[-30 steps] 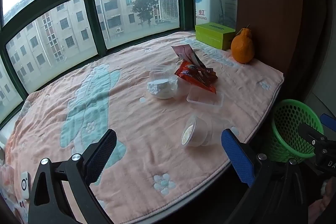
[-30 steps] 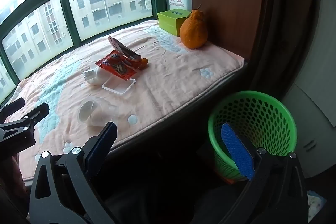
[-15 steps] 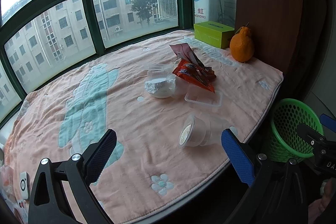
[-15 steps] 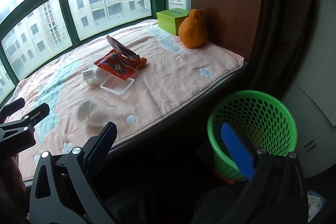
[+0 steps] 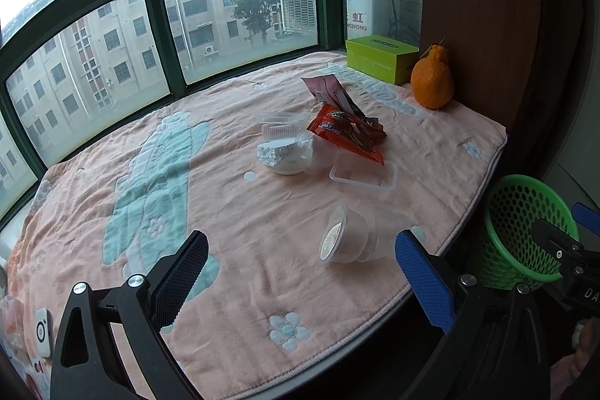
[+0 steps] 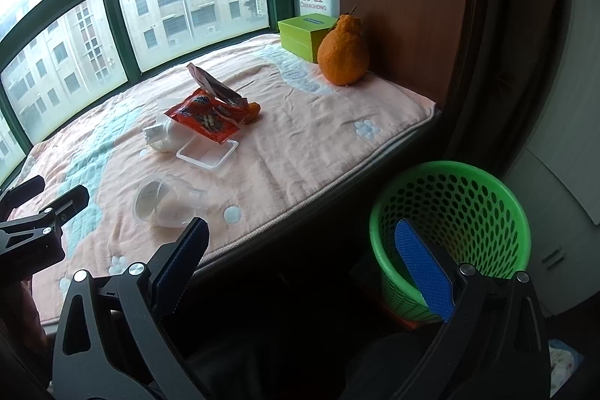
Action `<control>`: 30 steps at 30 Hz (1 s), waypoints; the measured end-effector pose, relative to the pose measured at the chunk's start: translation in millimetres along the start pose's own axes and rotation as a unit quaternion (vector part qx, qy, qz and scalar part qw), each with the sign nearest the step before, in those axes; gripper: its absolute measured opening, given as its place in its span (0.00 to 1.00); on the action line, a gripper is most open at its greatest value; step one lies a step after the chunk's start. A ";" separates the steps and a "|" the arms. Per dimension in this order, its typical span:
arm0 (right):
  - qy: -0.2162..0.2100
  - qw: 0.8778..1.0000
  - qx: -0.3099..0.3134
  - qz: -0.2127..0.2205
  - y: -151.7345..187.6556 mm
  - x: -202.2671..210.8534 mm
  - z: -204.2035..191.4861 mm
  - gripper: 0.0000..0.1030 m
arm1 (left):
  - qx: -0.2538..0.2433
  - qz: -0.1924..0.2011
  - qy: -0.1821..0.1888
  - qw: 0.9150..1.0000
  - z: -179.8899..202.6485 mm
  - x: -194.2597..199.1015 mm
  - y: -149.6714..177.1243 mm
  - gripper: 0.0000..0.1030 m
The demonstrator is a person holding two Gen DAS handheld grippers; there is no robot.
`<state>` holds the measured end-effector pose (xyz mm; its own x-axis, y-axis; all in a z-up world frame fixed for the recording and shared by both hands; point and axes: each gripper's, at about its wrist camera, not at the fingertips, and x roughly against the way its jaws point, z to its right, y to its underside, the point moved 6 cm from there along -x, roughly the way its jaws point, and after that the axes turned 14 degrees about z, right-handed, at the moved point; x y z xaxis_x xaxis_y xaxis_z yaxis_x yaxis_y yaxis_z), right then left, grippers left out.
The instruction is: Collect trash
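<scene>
Trash lies on a pink blanket (image 5: 232,235) on a window seat. A clear plastic cup (image 5: 350,238) lies on its side nearest me; it also shows in the right wrist view (image 6: 165,201). Behind it are a clear plastic tray (image 5: 363,173), a red snack wrapper (image 5: 347,132), a crumpled white tissue in a clear cup (image 5: 287,152) and a pink wrapper (image 5: 328,90). My left gripper (image 5: 302,270) is open and empty, just short of the fallen cup. My right gripper (image 6: 300,257) is open and empty beside the green mesh bin (image 6: 450,223).
A green box (image 5: 380,59) and a large orange fruit (image 5: 431,81) stand at the far right by a brown wall panel (image 5: 480,6). Windows ring the seat's far side. The bin (image 5: 525,227) stands on the floor below the seat's right edge.
My left gripper has shifted slightly, so the fallen cup sits a little lower and nearer between its fingers. The right gripper has barely moved. Both stay open.
</scene>
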<state>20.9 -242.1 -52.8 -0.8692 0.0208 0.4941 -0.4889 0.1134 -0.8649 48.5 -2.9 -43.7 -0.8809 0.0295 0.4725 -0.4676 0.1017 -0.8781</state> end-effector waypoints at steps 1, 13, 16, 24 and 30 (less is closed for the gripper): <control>0.000 1.000 0.000 0.000 0.0 -0.5 0.7 0.96 | 0.000 0.000 0.001 1.000 0.0 0.4 0.3 0.94; 0.003 1.000 -0.002 0.001 -1.9 -0.9 -1.0 0.96 | -0.004 0.004 -0.003 1.000 1.5 -4.6 -1.6 0.94; 0.003 1.000 -0.002 0.001 -2.3 -1.2 -0.3 0.96 | -0.004 0.004 -0.002 1.000 1.1 -5.0 -1.9 0.94; 0.002 1.000 -0.002 0.000 -2.8 -4.1 0.0 0.96 | -0.002 0.002 0.000 1.000 3.7 -7.3 -4.6 0.94; 0.001 1.000 0.000 -0.002 -3.6 -7.3 -0.1 0.96 | -0.001 0.000 0.001 1.000 4.5 -9.6 -4.8 0.94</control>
<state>29.0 -242.6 -53.2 -0.8670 0.0228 0.4978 -0.4924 0.1138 -0.8629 58.8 -8.1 -44.4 -0.8811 0.0311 0.4720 -0.4668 0.1037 -0.8782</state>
